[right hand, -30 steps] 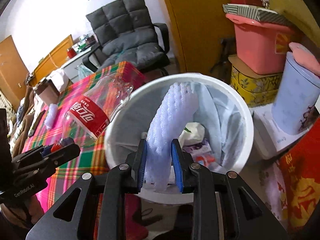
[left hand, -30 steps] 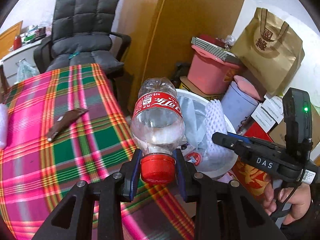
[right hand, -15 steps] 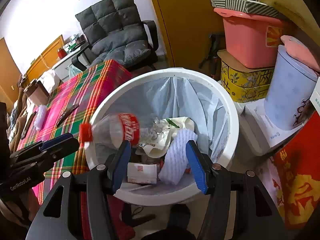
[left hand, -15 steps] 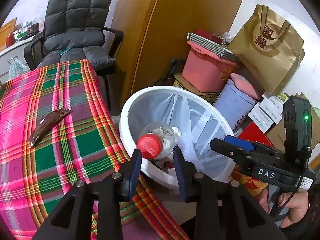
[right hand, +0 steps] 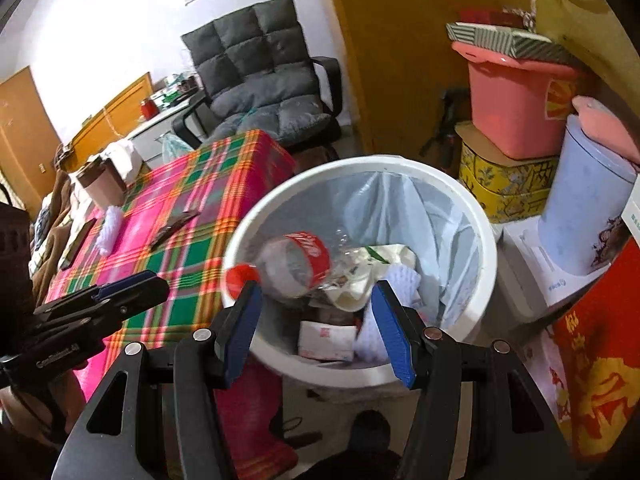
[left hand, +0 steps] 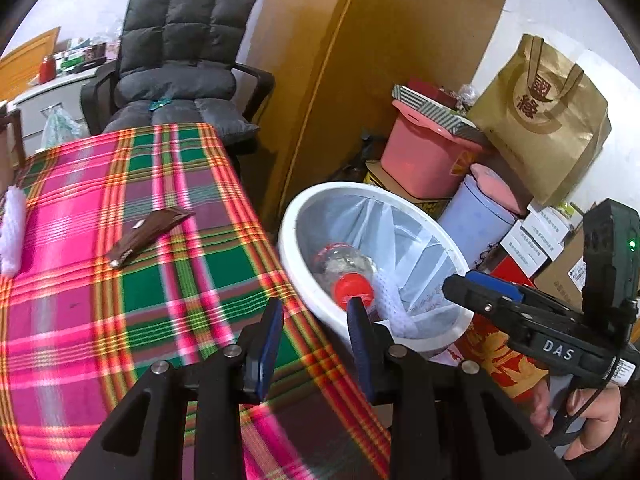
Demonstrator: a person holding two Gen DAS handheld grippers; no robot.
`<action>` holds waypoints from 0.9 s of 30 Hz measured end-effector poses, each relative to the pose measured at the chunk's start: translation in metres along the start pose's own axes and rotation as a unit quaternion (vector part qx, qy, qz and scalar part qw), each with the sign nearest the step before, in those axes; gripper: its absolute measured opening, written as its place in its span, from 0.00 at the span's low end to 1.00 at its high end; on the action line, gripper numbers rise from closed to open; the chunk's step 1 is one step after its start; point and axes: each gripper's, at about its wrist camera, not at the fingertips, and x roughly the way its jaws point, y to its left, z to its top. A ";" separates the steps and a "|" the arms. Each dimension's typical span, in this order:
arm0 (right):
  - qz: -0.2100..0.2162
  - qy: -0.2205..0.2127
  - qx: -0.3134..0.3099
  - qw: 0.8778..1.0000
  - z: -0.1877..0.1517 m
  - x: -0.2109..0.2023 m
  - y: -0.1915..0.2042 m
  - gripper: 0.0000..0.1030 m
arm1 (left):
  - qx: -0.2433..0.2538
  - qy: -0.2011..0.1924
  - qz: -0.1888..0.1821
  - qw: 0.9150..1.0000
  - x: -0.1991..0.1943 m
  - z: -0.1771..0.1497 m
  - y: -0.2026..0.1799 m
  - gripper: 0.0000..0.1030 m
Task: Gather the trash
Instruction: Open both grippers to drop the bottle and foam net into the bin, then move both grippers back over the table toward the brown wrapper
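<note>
Just ahead of my right gripper (right hand: pixel 316 320), the round white plastic bin with its pale blue liner bag (right hand: pixel 486 240) stands on the floor against the edge of the table. My right jaws stand wide apart with nothing between them, poised over the near rim. Inside the bin, the clear plastic bottle with a red label and red cap (right hand: pixel 296 266) lies on its side, cap toward the rim on my left jaw's side. Beyond my right jaw's tip sits the white foam fruit net (right hand: pixel 400 280), beside crumpled white wrappers (right hand: pixel 368 264) and a small white carton with red print (right hand: pixel 326 340).

My left gripper (left hand: pixel 314 320) hangs over the corner of the table covered in pink, green and orange plaid cloth (left hand: pixel 140 280), its jaws part-way open and empty. From here the same bin (left hand: pixel 296 248) is ahead and to the right of those jaws, with the bottle's red cap (left hand: pixel 354 290) showing just past my right-hand fingertip.

Further ahead and left of the left jaws, 1 flat brown snack wrapper (left hand: pixel 148 230) lies on the cloth, and another white foam net (left hand: pixel 12 236) rests at the far left edge of the table. My right hand (left hand: pixel 588 420) grips the other tool's handle at the lower right.
</note>
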 end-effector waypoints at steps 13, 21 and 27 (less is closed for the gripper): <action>0.045 -0.023 -0.033 0.998 -0.003 -0.011 0.040 0.57 | -0.027 -0.037 0.044 0.998 -0.047 -0.016 0.030 0.32; 0.076 -0.015 -0.051 0.996 -0.007 -0.007 0.067 0.57 | -0.046 -0.048 0.068 0.995 -0.069 -0.030 0.051 0.32; 0.086 -0.005 -0.056 0.995 -0.008 -0.001 0.084 0.57 | -0.060 -0.058 0.090 0.992 -0.084 -0.037 0.070 0.32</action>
